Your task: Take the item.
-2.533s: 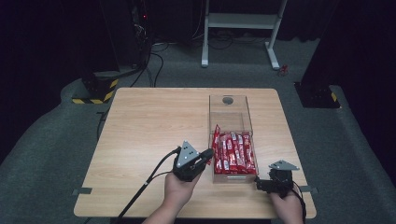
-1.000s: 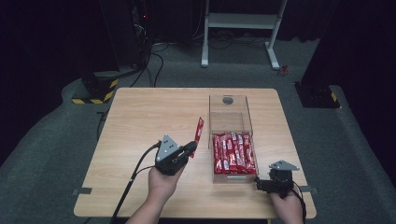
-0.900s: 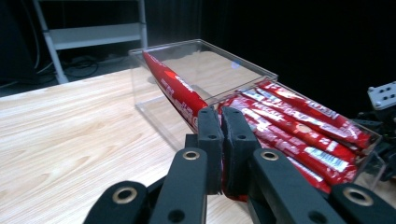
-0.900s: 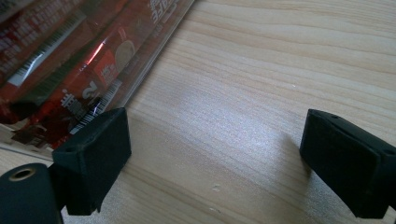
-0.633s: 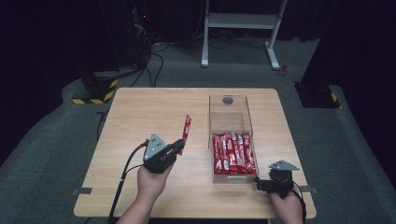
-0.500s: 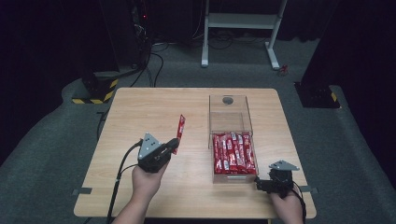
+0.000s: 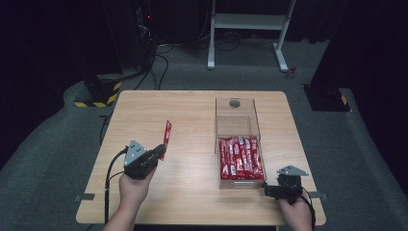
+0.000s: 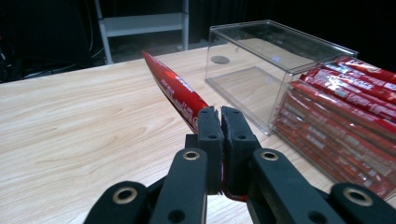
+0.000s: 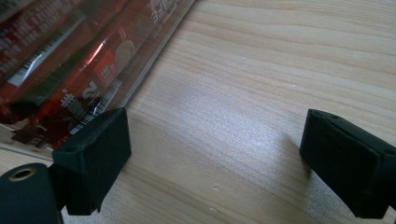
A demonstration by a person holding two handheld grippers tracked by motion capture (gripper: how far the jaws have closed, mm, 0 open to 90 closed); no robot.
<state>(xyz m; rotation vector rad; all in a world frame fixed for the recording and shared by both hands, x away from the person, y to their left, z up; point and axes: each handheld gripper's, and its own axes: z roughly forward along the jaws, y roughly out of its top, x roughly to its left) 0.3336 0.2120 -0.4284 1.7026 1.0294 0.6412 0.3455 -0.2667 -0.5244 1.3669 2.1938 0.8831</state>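
A clear plastic box (image 7: 237, 144) stands right of the table's middle, its near half packed with several red snack sticks (image 7: 240, 158). My left gripper (image 7: 159, 152) is shut on one red stick (image 7: 166, 136), held above the table left of the box with its free end pointing away from me. In the left gripper view the stick (image 8: 174, 91) juts from the closed jaws, and the box (image 8: 275, 60) stands to the right. My right gripper (image 7: 270, 188) rests open on the table by the box's near right corner, nothing between its jaws (image 9: 215, 158).
The wooden table (image 7: 192, 115) has bare room left of and beyond the box. A round dark disc (image 7: 235, 103) lies in the box's far end. Behind the table stand a white frame (image 7: 250, 24) and cables on the grey floor.
My left gripper lifted one red stick out of the box and carried it left, away from the box. The right gripper stayed put.
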